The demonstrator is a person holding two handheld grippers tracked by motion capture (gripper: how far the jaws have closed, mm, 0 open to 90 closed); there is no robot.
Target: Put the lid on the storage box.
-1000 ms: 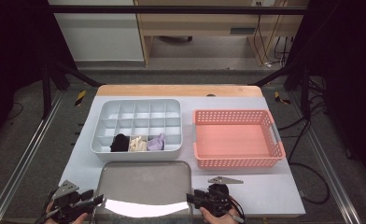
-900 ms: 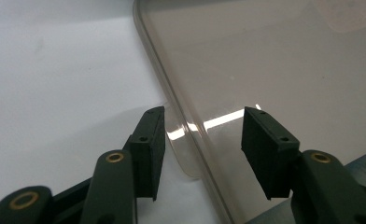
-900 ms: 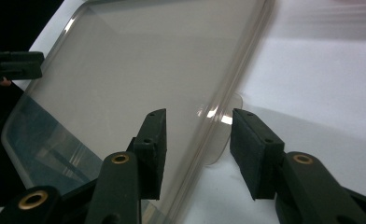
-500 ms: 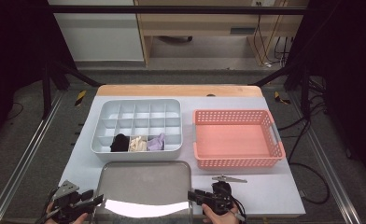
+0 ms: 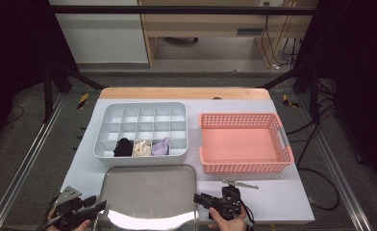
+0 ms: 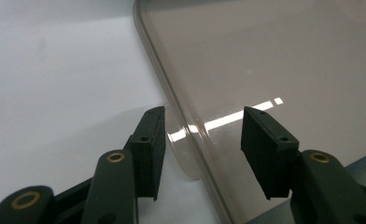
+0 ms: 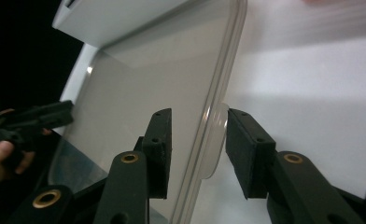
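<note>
The left claw (image 6: 200,144) stands open, its two jaws astride the left rim of the metal tray (image 6: 284,60), one jaw over the white worktop (image 6: 55,70) and the other over the tray's floor; whether either jaw touches the rim cannot be told. The right claw (image 7: 196,149) is open too, its jaws either side of the tray's opposite rim where a small tab sticks out.

In the high view the left claw (image 5: 94,208) and right claw (image 5: 199,198) flank the tray (image 5: 148,192) at the near edge of the worktop (image 5: 273,197). The tray lies flat between them, its long axis running from one claw to the other, a bright glare along its near side.

Just beyond the right claw lies a small metal clip (image 5: 239,183). Farther off, beyond the tray, sits a white divided organiser (image 5: 143,120) with black, cream and lilac socks in its nearest row; beside it, beyond the right claw, stands a pink plastic basket (image 5: 244,144). Past the worktop's wooden far edge are grey floor, black frame legs and cables.
</note>
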